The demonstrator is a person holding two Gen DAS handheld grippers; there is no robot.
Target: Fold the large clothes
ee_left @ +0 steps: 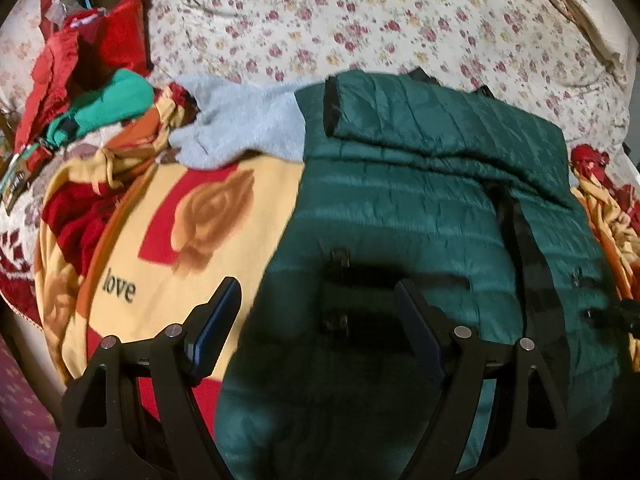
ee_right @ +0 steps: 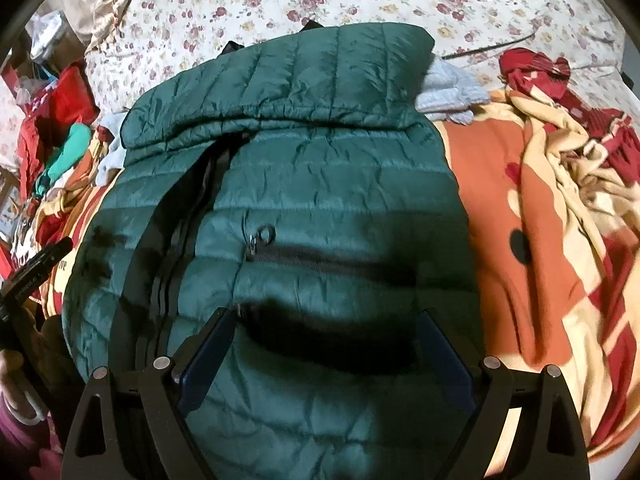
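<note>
A dark green quilted puffer jacket (ee_left: pixel 420 208) lies flat on the bed, front up, with its black zipper running down the middle. Both sleeves are folded across its upper part. It also fills the right wrist view (ee_right: pixel 320 184), where a pocket zipper pull (ee_right: pixel 264 236) shows. My left gripper (ee_left: pixel 318 292) is open and empty, hovering over the jacket's lower left edge. My right gripper (ee_right: pixel 326 320) is open and empty, above the jacket's lower right part. The left gripper's tip (ee_right: pixel 38 268) shows at the left edge of the right wrist view.
The jacket rests on a yellow and red blanket (ee_left: pixel 168 240) with a rose and the word "love". A grey sweater (ee_left: pixel 240 128) lies beyond it. Red and green clothes (ee_left: pixel 92 80) are piled at the left. A floral sheet (ee_left: pixel 360 20) covers the far bed.
</note>
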